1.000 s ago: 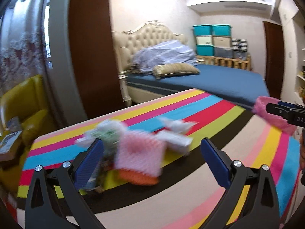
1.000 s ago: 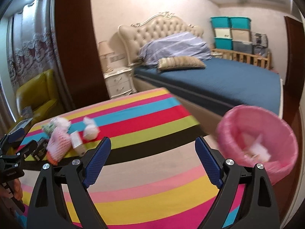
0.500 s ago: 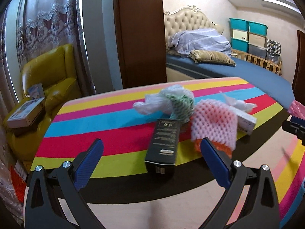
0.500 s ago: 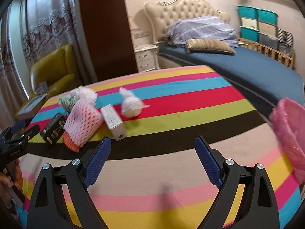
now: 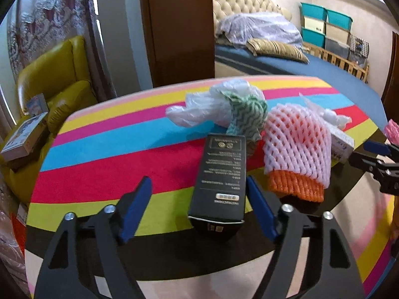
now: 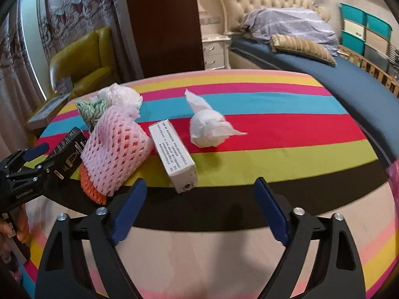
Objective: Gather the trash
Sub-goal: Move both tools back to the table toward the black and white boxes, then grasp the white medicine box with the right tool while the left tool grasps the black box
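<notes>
Nothing collected yet: left gripper [image 5: 197,196] jaws closing around the black box [image 5: 219,174] beside the foam net [image 5: 296,147]; right gripper [image 6: 199,206] closing, empty.

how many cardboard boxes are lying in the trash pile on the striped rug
2. A black box lies at the pile's left end, between the left gripper's closing fingers. A white box lies right of the foam net, beside the crumpled tissue. Others may be hidden.
</notes>
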The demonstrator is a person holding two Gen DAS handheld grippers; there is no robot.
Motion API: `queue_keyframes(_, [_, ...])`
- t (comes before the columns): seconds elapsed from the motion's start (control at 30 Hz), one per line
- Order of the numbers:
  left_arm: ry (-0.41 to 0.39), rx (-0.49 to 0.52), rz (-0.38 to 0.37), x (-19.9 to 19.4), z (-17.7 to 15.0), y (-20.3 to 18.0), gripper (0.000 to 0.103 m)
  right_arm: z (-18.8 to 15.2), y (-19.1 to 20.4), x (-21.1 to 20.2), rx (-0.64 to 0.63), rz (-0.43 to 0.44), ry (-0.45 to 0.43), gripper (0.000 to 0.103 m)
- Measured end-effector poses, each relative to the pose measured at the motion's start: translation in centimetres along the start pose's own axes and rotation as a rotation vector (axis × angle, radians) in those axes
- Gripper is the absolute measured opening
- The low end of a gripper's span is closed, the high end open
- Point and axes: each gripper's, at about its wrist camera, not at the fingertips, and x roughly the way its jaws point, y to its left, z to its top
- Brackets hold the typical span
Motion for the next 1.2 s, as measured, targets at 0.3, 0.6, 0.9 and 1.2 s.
queue_keyframes(0.3, [0.088, 0.039, -0.037, 1.9, -0.1, -1.0, 0.048, 2.0, 1.4, 3.1, -0.052, 0.031, 0.074, 0.061])
queue_keyframes(0.6, [0.034, 0.060, -0.011, 0.6, -0.4, -1.6, 0.038, 1.0, 2.3, 1.1, -0.097, 0.028, 0.010, 0.025])
queue_keyframes(0.9, [-0.069, 0.066, 0.002, -2.6, -1.3, -2.9, 0.038, -1.9, 1.7, -2.2, -0.077, 0.039, -0.025, 0.025])
queue_keyframes(1.2, [-0.147, 0.079, -0.039, -5.5, -2.4, -5.3, 0.038, -3.9, 1.2, -5.1, -0.050, 0.050, -0.064, 0.025])
